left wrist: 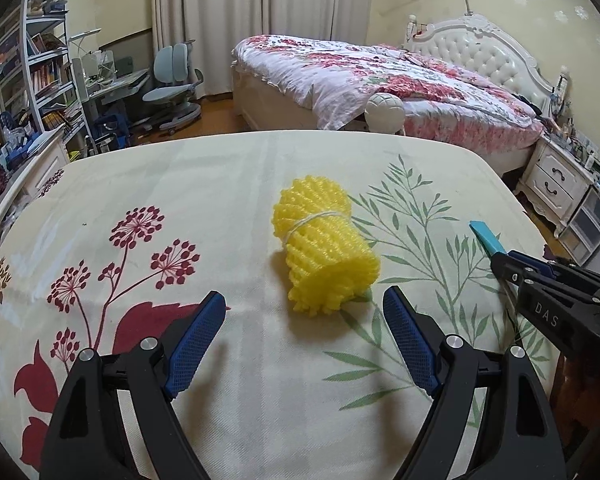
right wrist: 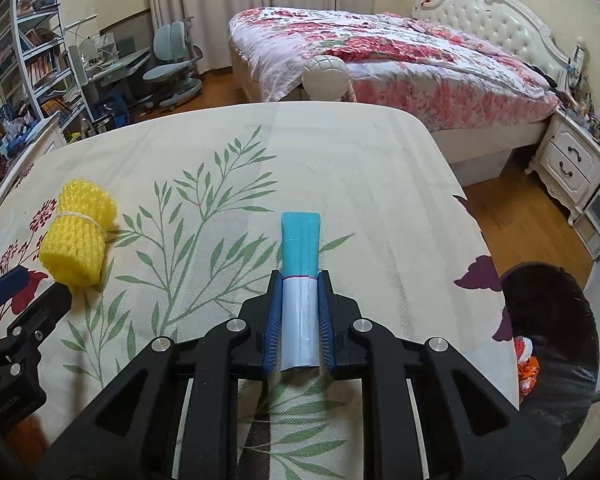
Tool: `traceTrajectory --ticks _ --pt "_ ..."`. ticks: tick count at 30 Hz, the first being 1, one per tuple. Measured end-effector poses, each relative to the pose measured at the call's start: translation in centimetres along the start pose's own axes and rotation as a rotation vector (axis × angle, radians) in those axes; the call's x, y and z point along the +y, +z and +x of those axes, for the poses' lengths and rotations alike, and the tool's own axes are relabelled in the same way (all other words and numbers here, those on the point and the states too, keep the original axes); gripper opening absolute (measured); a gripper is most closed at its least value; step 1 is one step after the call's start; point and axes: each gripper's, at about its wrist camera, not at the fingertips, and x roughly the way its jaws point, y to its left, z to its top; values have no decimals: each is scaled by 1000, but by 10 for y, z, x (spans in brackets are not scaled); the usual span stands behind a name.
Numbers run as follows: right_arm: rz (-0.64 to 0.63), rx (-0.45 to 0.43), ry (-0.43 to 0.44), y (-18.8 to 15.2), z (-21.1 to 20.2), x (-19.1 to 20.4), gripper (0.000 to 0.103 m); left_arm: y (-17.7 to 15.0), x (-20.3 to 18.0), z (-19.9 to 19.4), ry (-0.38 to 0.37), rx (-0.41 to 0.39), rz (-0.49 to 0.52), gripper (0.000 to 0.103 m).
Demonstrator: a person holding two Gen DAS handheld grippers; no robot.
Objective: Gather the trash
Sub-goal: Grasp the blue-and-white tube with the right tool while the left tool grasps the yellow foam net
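A yellow foam net bundle (left wrist: 326,246), tied round with string, lies on the floral tablecloth (left wrist: 172,184). My left gripper (left wrist: 304,300) stands open just short of it, one finger on each side of its near end, not touching. In the right wrist view the bundle (right wrist: 78,236) lies at the far left. My right gripper (right wrist: 300,279) is shut on a folded teal and white packet (right wrist: 300,240), which sticks out forward past the fingertips, above the cloth. In the left wrist view that packet (left wrist: 485,234) and the right gripper (left wrist: 512,268) appear at the right edge.
A dark bin (right wrist: 556,304) with red and white scraps (right wrist: 525,360) inside stands below the table's right edge. Beyond the far edge are a white round chair back (right wrist: 327,76), a bed (right wrist: 400,64), a desk chair (right wrist: 172,68) and a nightstand (right wrist: 572,164).
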Motion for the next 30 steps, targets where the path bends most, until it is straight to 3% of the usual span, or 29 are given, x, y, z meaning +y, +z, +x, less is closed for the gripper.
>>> traceTrajectory --ticks 11,15,16,23,30 --pt "2 1 14 2 2 -4 18 20 -9 22 -36 33 -9 80" --pt "2 0 21 2 2 -4 18 20 -6 30 -56 80 -26 61" --pt "3 0 24 2 2 -4 18 20 -6 32 -56 91 -26 53" --pt "2 -1 32 -4 -3 -4 18 15 -14 26 -38 69 22 43" --pt "8 0 33 -15 -14 -3 17 7 -21 13 -32 49 45 43"
